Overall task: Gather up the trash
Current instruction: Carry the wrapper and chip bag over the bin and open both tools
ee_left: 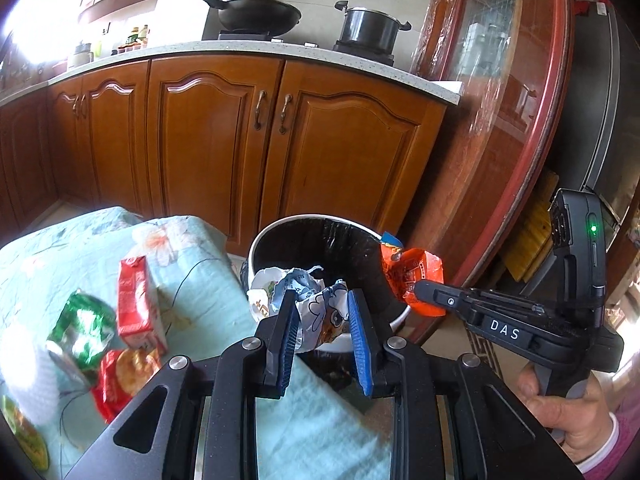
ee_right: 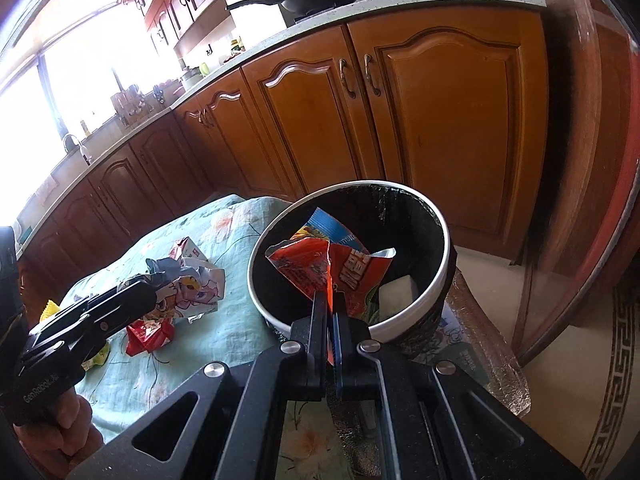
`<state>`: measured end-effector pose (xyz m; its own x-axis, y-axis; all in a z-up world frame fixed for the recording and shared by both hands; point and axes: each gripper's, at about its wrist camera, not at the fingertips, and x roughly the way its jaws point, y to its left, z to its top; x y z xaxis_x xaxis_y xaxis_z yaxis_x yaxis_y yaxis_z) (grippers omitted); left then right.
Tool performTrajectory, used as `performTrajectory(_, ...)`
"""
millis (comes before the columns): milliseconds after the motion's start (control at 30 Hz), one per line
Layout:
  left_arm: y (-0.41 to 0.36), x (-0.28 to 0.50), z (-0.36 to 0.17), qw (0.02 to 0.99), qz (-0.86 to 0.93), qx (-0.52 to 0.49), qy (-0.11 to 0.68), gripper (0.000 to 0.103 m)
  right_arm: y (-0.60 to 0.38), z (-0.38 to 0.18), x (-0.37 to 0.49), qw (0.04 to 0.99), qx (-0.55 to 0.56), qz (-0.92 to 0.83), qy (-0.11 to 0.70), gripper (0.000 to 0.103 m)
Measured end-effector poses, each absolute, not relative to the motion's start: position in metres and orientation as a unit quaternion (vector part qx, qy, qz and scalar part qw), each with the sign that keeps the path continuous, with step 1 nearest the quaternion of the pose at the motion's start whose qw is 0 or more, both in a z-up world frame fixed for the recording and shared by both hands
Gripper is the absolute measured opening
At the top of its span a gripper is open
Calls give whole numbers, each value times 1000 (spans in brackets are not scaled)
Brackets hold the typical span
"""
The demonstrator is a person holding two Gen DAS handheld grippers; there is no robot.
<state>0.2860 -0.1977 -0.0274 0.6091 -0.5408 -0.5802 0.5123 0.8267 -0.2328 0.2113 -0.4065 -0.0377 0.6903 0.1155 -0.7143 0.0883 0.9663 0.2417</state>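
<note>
Left tongs (ee_left: 323, 322), partly open, grip a crumpled white cartoon wrapper (ee_left: 316, 300); right tongs (ee_right: 330, 306), nearly closed, pinch an orange snack bag (ee_right: 324, 264) over the bin (ee_right: 432, 288).

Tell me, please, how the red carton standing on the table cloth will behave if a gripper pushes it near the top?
The red carton stands upright, tall and narrow, on a soft wrinkled cloth, so it would probably tip rather than slide. Its flat, straight sides suggest fairly stiff walls. Whether it is empty, hence light, cannot be seen.

Glossy foil wrapper (ee_right: 340, 272), crinkled black plastic bin liner (ee_right: 404, 216), glossy wooden cabinets (ee_left: 248, 136)
</note>
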Motion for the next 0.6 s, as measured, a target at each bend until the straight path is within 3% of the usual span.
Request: performTrajectory(600, -262, 375, -52, 876, -295, -20, 380, 26, -438, -51, 262, 899, 112, 0, 423, 3)
